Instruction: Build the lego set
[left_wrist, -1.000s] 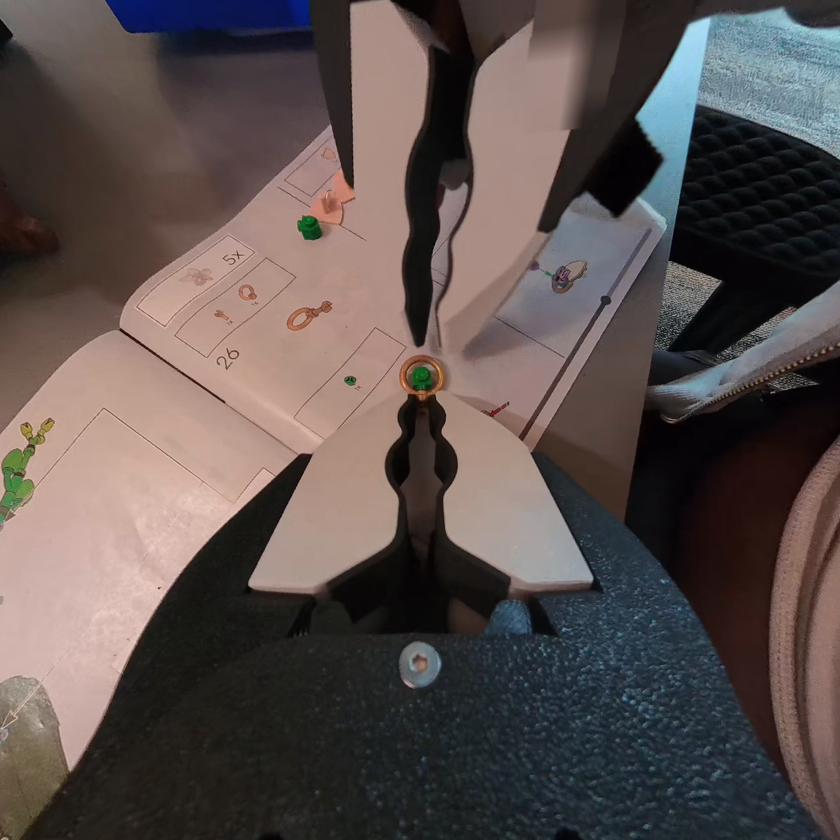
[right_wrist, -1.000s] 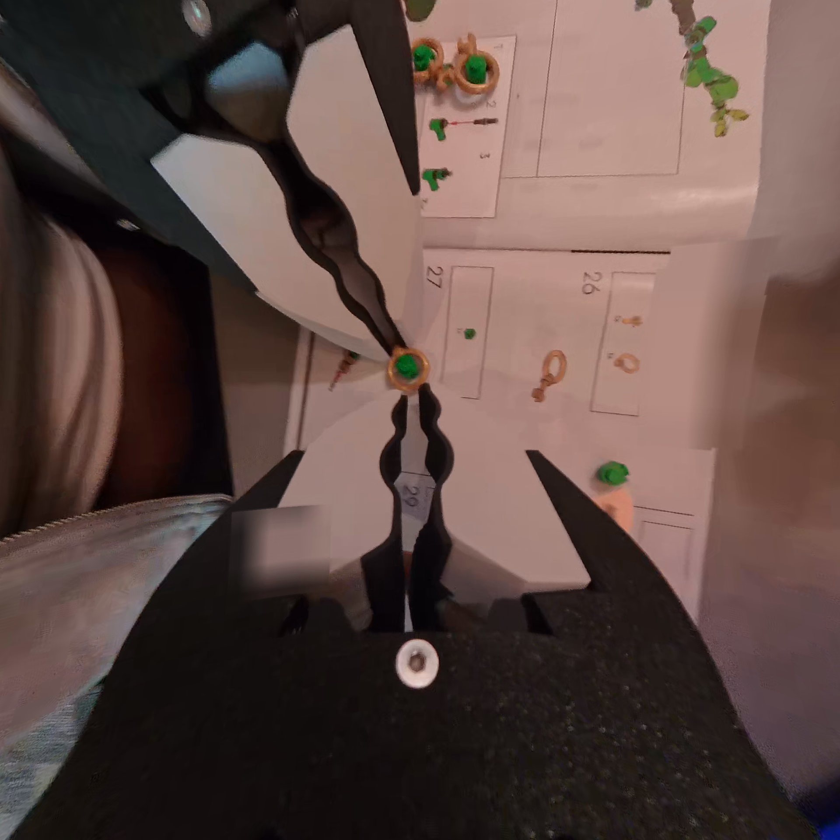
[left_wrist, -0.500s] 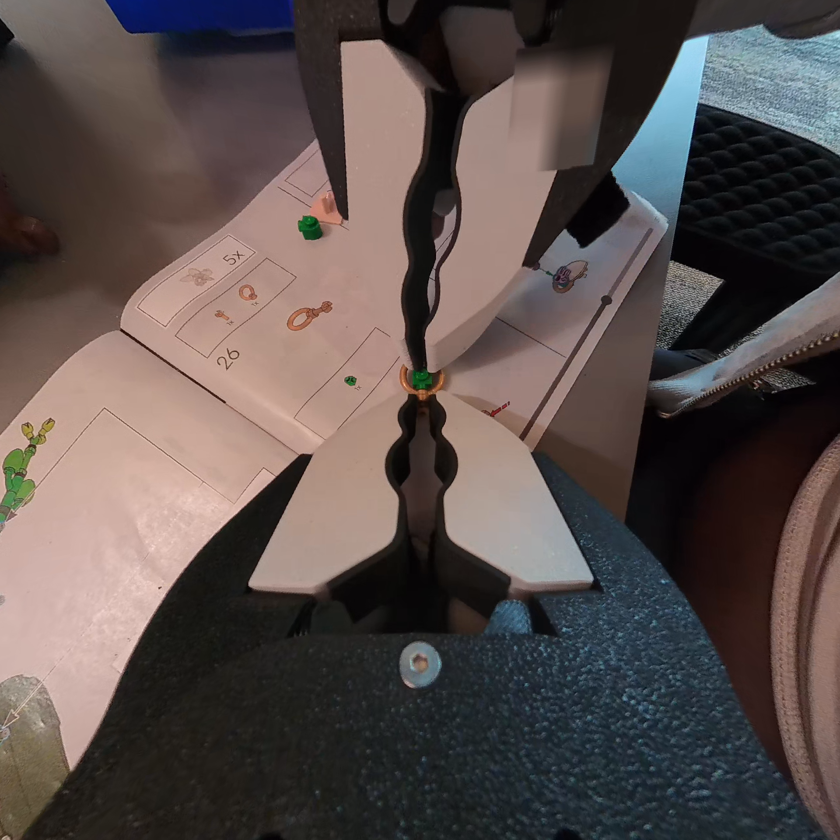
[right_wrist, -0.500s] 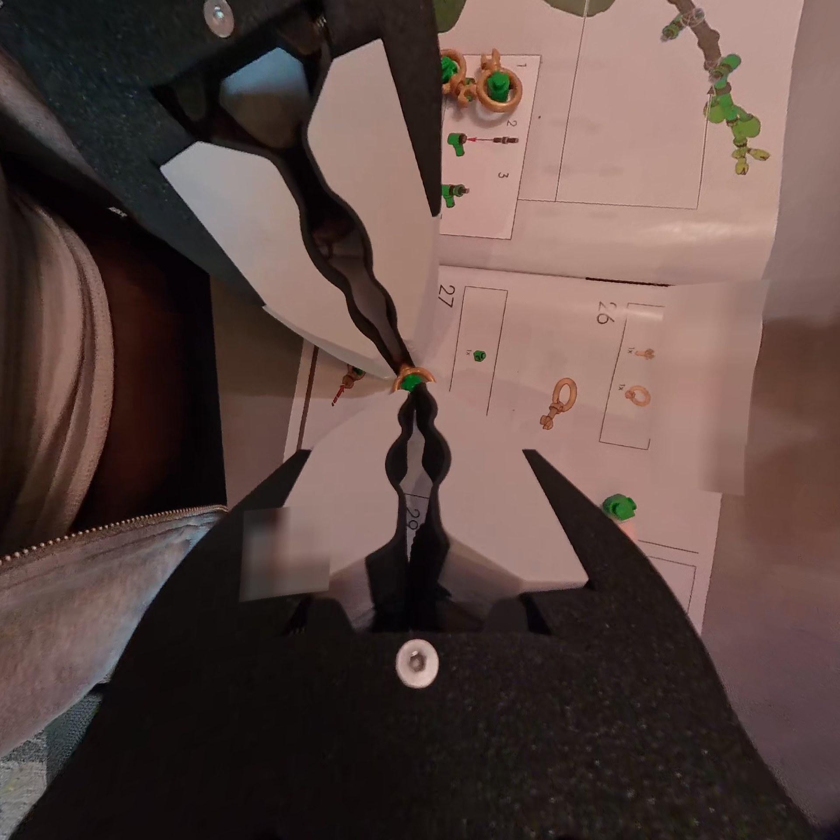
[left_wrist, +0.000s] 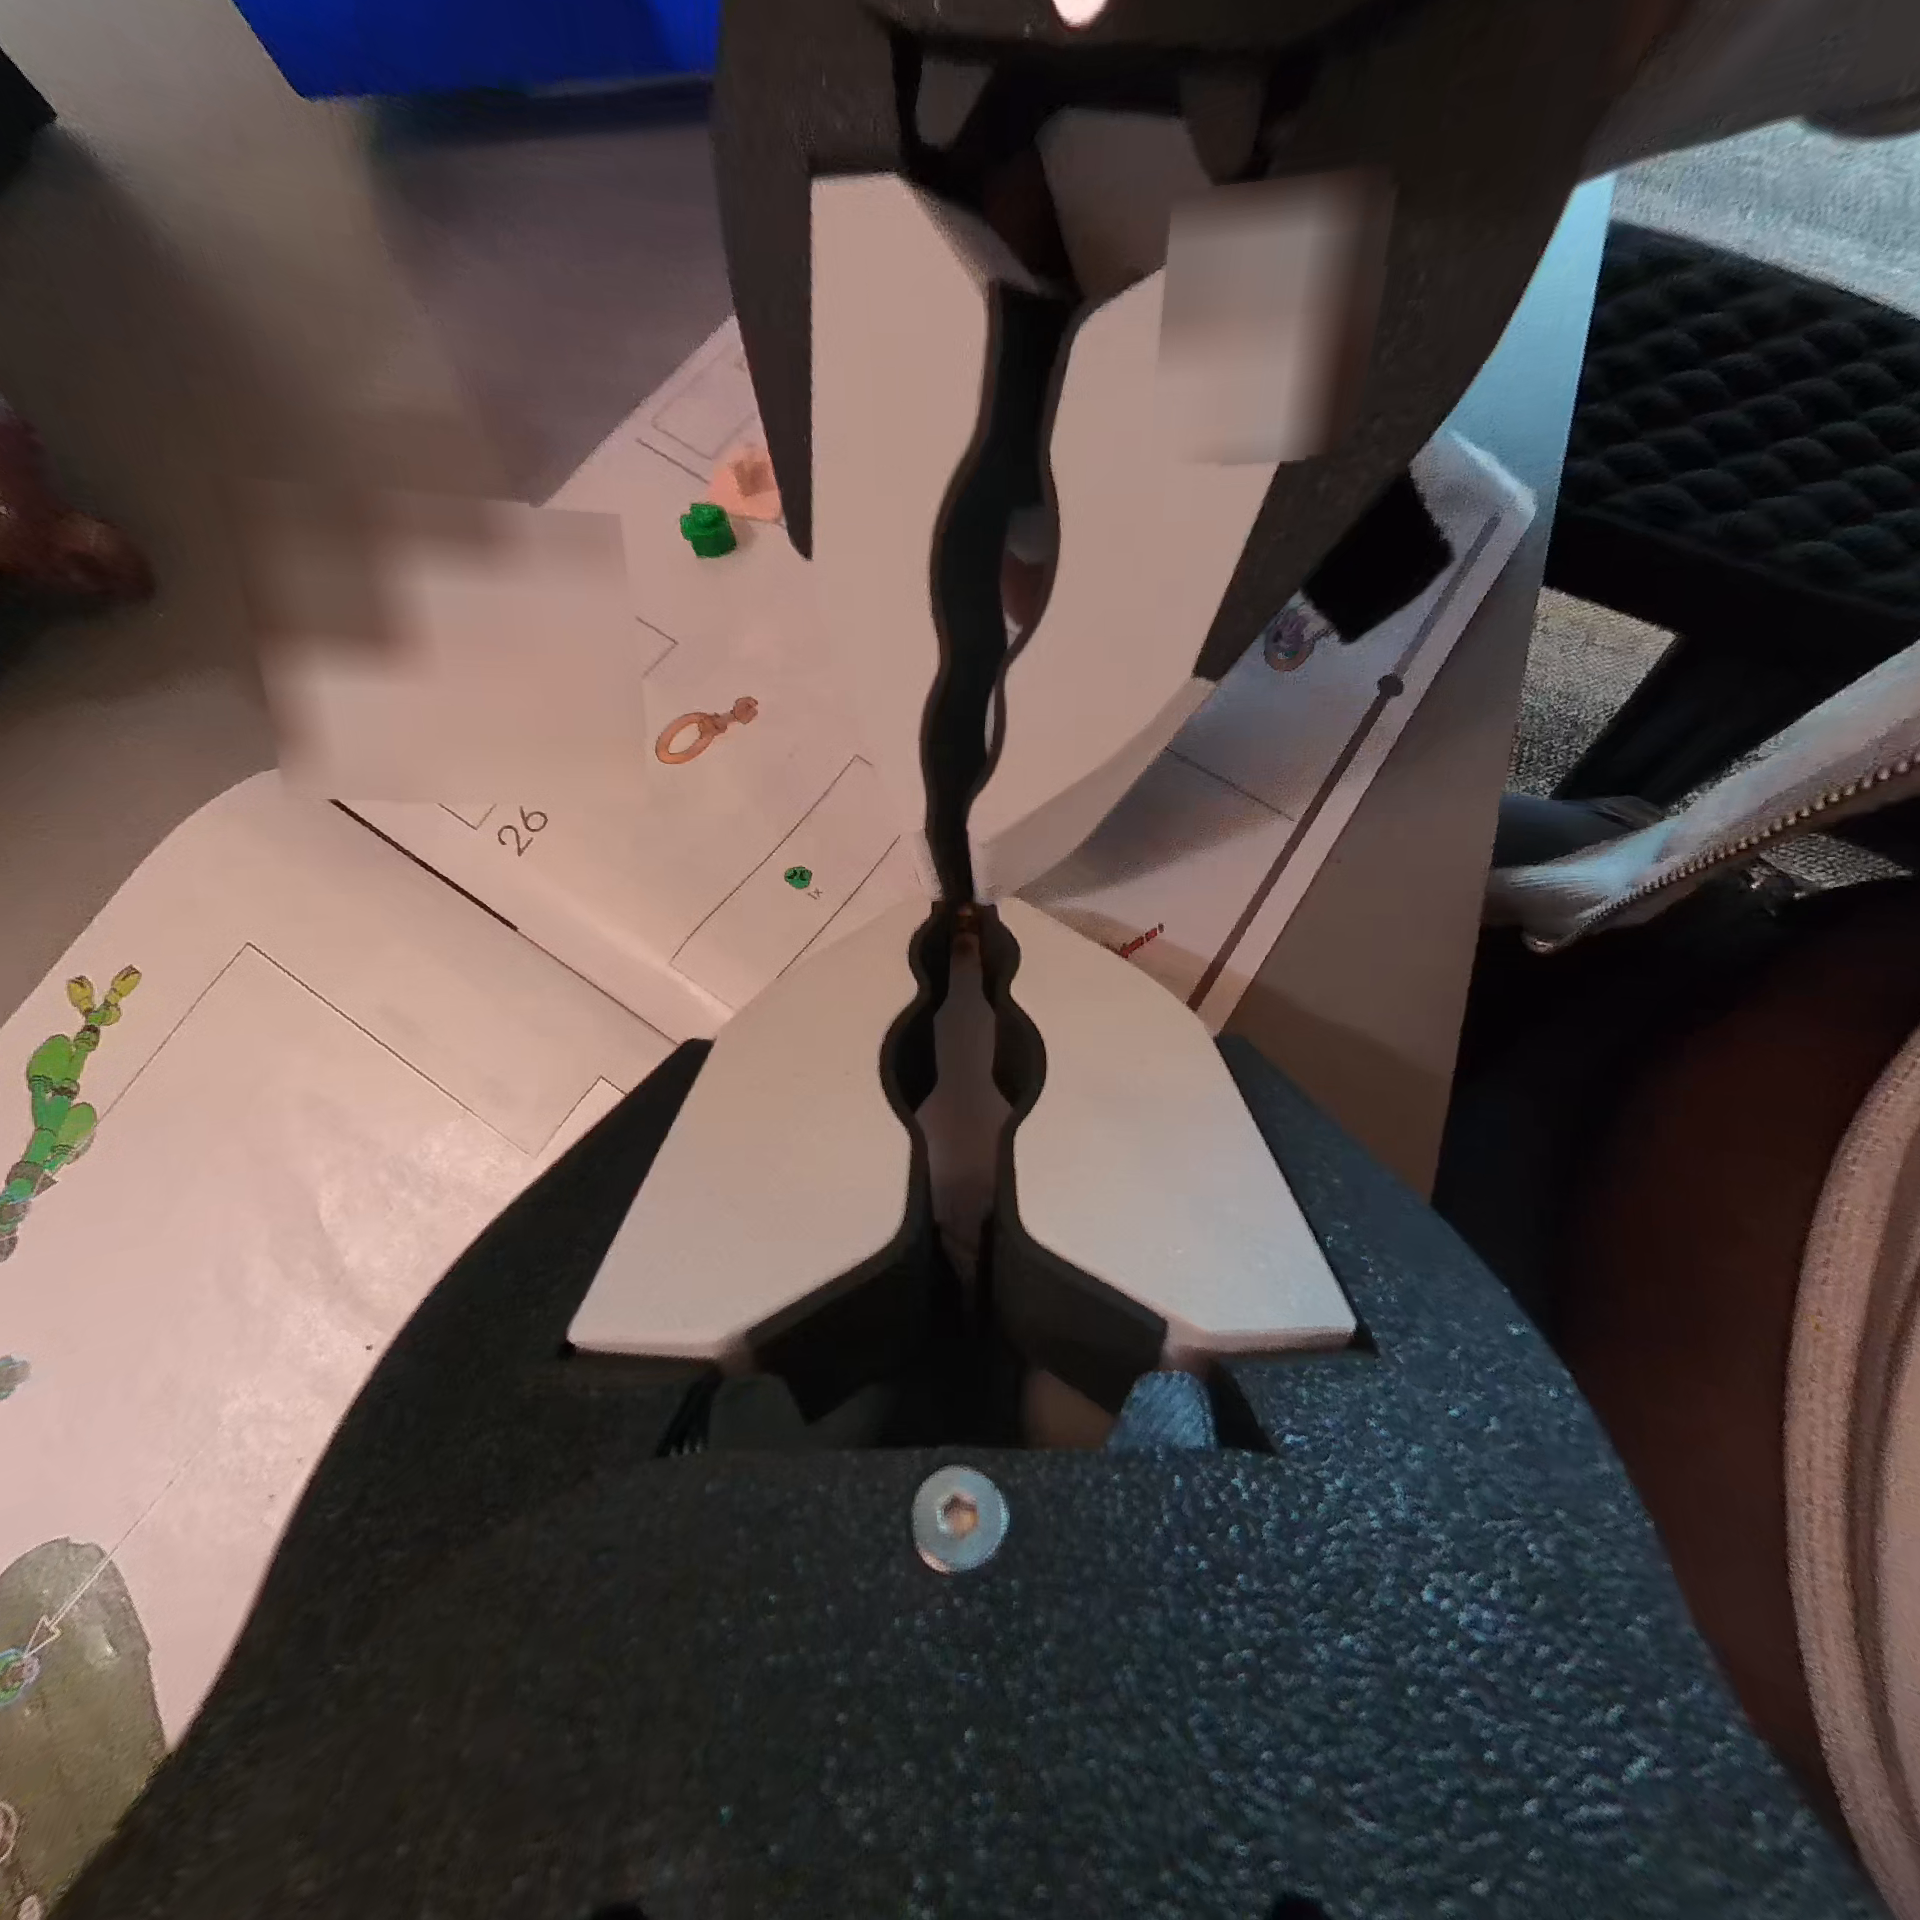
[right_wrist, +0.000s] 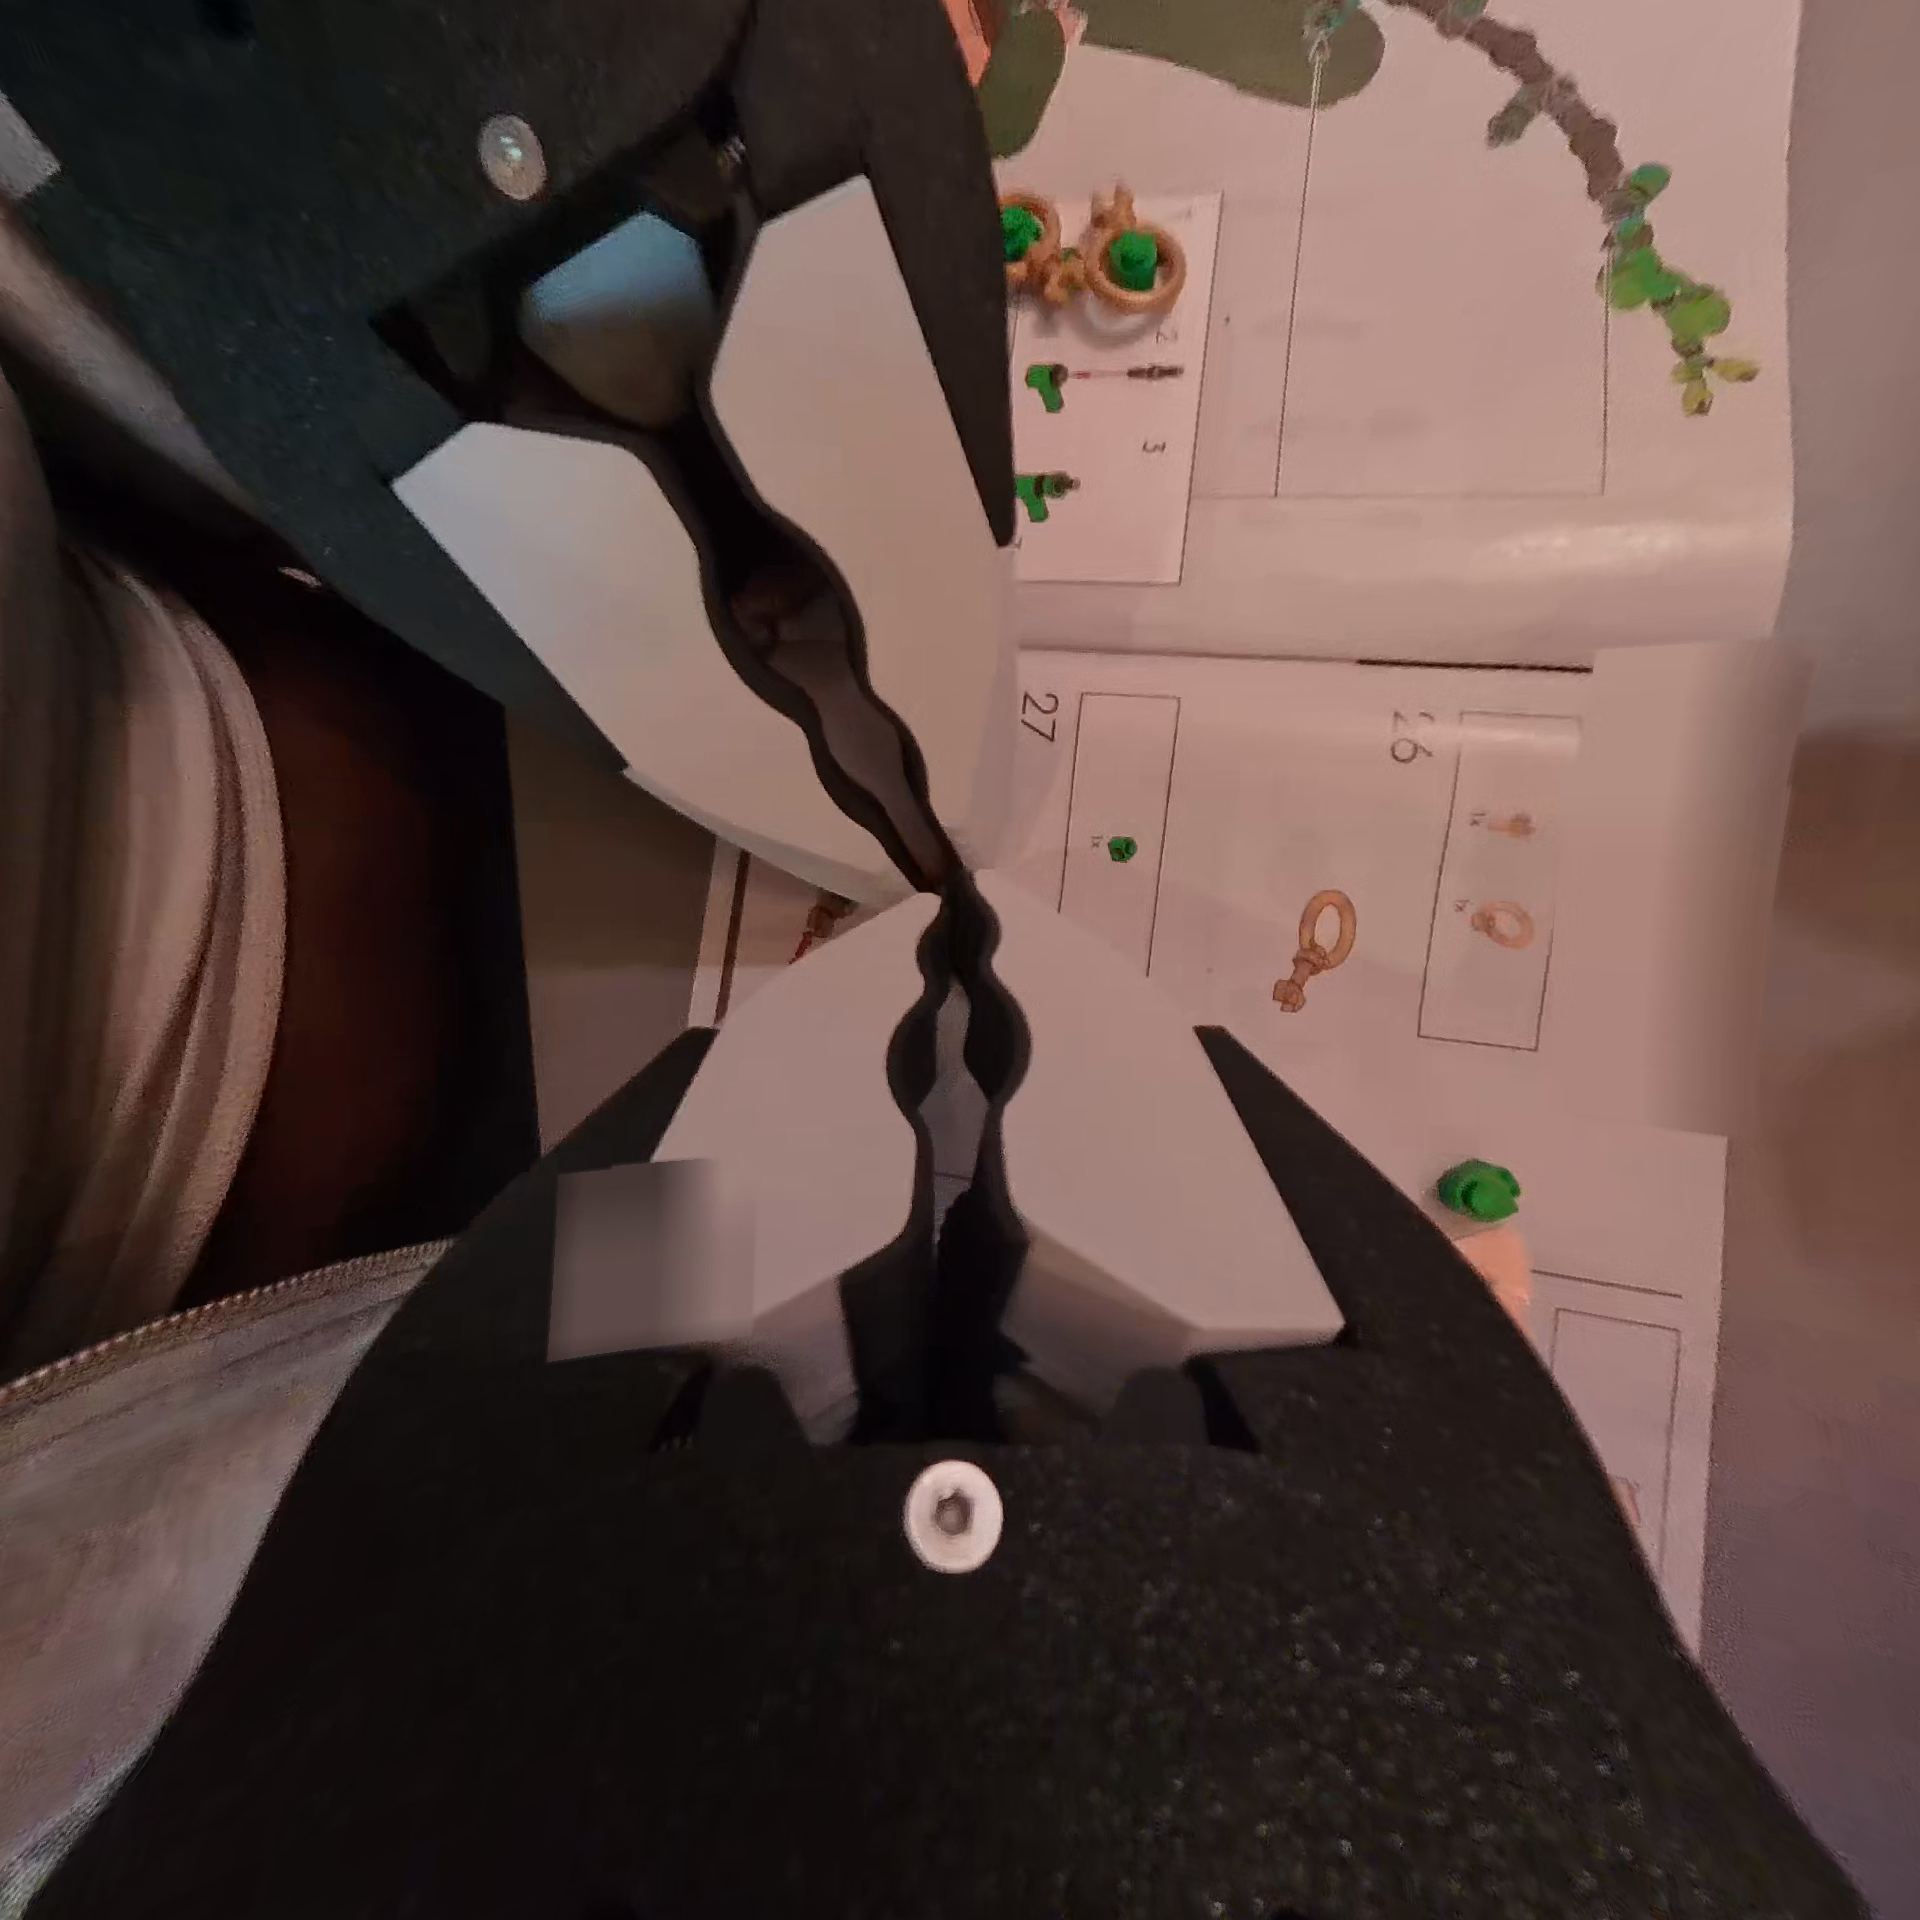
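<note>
Tip to tip above the instruction booklet (left_wrist: 312, 1091), the left gripper (left_wrist: 964, 920) is clenched on a barely visible gold piece (left_wrist: 966, 916) and the right gripper (right_wrist: 951, 904) is closed against it, so the piece could be flicked away by any slight misalignment.

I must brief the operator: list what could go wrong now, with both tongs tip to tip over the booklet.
Only a speck of the gold piece shows in the shut left tongs, against the right tongs; a slip could flick it out. The tips meet near the table edge, so it might fall off. The loose green stud on the booklet could get knocked.
</note>
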